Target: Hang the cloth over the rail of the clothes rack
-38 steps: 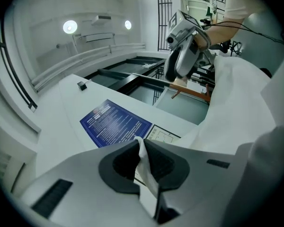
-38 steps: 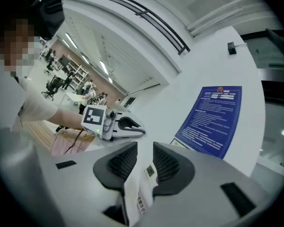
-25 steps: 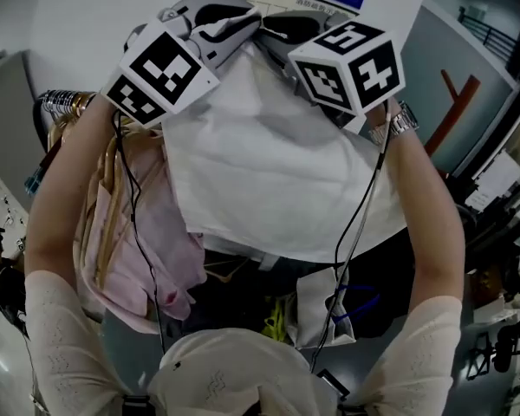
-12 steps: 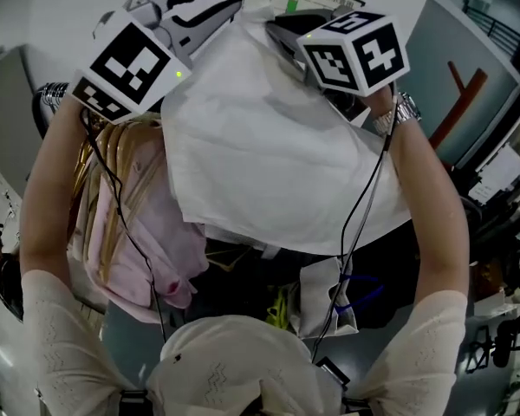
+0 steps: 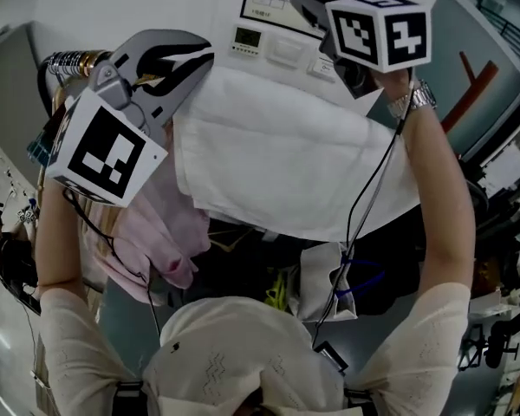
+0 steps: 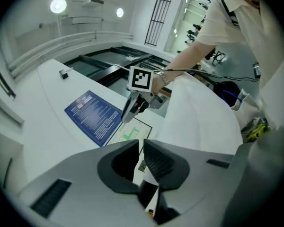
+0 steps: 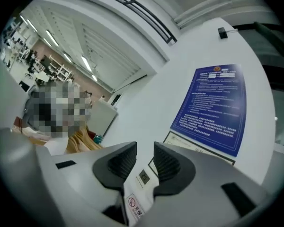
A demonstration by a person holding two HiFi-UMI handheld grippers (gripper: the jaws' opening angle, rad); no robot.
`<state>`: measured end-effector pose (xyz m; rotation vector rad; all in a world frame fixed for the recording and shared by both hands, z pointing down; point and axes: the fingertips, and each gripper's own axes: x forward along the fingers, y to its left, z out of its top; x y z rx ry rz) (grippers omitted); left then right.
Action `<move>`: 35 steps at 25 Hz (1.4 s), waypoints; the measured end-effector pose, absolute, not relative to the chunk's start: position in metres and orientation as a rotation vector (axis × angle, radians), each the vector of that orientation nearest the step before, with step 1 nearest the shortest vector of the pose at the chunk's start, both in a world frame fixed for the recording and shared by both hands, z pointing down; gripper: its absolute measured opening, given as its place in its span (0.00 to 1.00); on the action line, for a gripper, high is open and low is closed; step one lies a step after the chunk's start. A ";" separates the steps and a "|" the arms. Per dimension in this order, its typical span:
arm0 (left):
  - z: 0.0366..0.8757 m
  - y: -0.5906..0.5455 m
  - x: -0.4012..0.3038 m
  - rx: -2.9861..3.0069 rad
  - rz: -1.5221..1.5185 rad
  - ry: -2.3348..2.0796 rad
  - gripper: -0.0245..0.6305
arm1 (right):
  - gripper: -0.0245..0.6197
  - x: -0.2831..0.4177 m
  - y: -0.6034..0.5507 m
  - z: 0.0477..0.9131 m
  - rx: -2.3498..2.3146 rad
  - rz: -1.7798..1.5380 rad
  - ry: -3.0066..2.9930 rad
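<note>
The white cloth [image 5: 277, 154] covers whatever carries it. The rail [image 5: 69, 59] shows only as a chrome end to the left of the left fingers, crowded with hangers. The cloth hangs spread wide and mostly smooth, with soft creases across it. Its upper edge lies just right of the fingers of the left gripper [image 6: 140, 145] and below those of the right gripper [image 7: 144, 151]. The left fingers stand a thin slit apart with nothing in it. The right fingers stand wider apart, with only wall showing between them. Both forearms are raised, the right one stretched higher. A pink garment [image 5: 160, 232] hangs below the left fingers.
</note>
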<state>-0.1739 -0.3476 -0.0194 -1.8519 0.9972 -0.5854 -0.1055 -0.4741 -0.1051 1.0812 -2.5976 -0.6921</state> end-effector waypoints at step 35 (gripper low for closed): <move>0.203 -0.269 -0.209 -2.384 0.263 1.773 0.09 | 0.19 0.135 -0.204 0.212 2.066 -0.253 -2.561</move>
